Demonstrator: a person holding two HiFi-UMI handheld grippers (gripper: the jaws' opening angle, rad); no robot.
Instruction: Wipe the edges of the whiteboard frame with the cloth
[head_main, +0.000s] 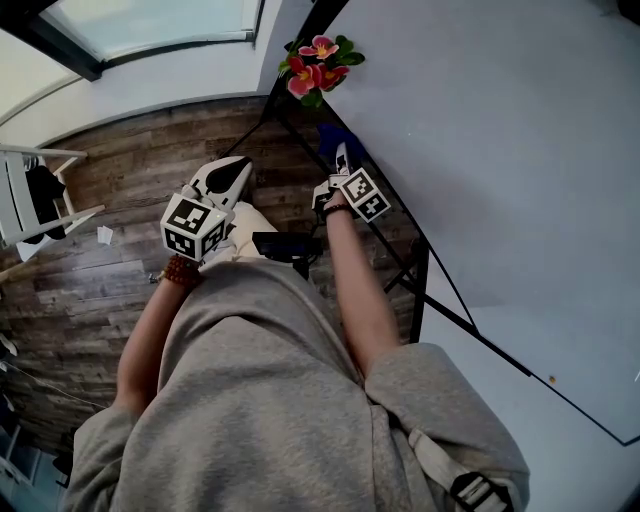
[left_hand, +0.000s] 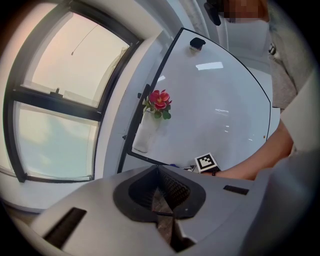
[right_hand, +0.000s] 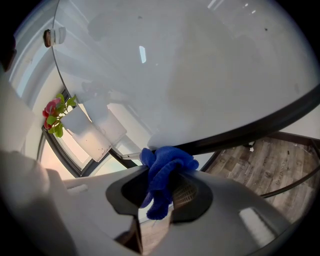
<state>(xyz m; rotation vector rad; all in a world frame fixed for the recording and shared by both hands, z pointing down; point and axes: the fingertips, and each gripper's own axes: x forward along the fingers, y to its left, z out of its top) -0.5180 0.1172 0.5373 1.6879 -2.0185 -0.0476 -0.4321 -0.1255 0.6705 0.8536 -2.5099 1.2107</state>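
The whiteboard (head_main: 480, 140) stands at the right, and its black frame (head_main: 500, 349) runs diagonally through the head view. My right gripper (head_main: 340, 155) is shut on a blue cloth (head_main: 335, 138) and holds it against the frame near the board's corner. In the right gripper view the cloth (right_hand: 165, 175) bunches out of my right gripper (right_hand: 167, 162) and touches the black frame (right_hand: 260, 125). My left gripper (head_main: 235, 172) hangs to the left of the board over the floor. It is shut, with nothing in it (left_hand: 159, 175). The frame (left_hand: 162, 57) lies ahead of it.
Pink flowers (head_main: 318, 62) in a white holder (left_hand: 142, 132) sit at the board's corner. The stand's black legs (head_main: 418, 285) run below the frame. Beneath lies a wooden floor (head_main: 120, 170), with white furniture (head_main: 30, 200) at the left. A window (left_hand: 55, 100) is behind the board.
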